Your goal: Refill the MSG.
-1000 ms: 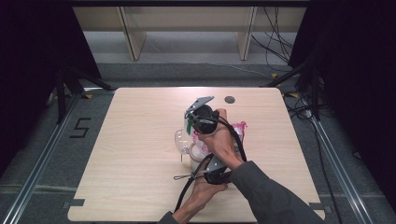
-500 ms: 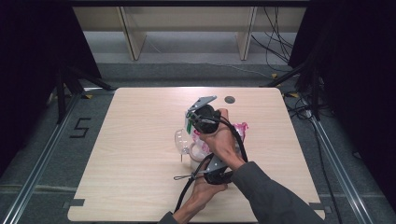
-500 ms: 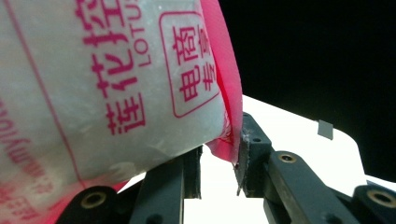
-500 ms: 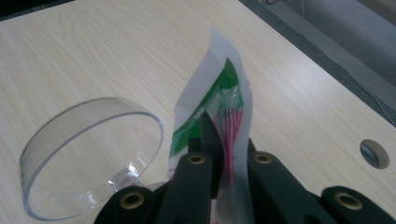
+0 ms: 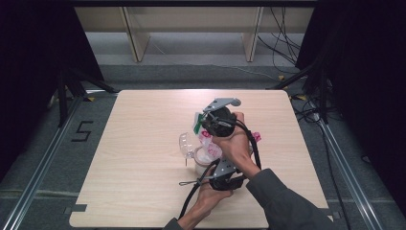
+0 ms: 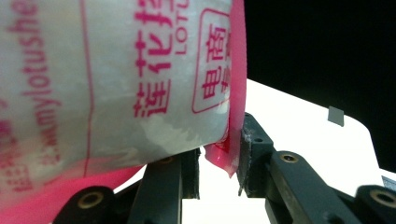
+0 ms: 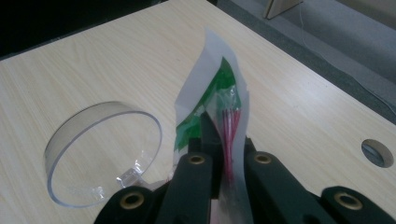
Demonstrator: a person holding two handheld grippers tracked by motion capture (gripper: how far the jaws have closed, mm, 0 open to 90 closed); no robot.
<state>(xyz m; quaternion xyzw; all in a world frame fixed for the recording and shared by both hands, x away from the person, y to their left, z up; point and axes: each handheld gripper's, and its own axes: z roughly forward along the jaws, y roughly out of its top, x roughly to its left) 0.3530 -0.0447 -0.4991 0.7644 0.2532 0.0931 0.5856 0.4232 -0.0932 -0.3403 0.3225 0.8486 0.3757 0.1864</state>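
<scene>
**Both hand-held grippers clamped on packets at mid-counter**

Dark curtains flank a pale wood counter (image 5: pixel 143 143) standing on grey floor, with shelving behind it. A round hole (image 7: pixel 376 152) sits near the counter's far edge.

Left hand-held gripper (image 6: pixel 218 161): held low near the person's edge of the counter. Its jaws are nearly closed on the pink bottom corner of a white bag (image 6: pixel 116 84) with pink print; the bag hangs just in front of its camera.

Right hand-held gripper (image 7: pixel 224 158): held farther out, above the middle of the counter. Its jaws are closed on a thin clear sachet (image 7: pixel 219 100) with green print and red content, which stands upright between them.

A clear plastic cup (image 7: pixel 100 151) lies on its side on the counter, just beside the right hand-held gripper.
</scene>
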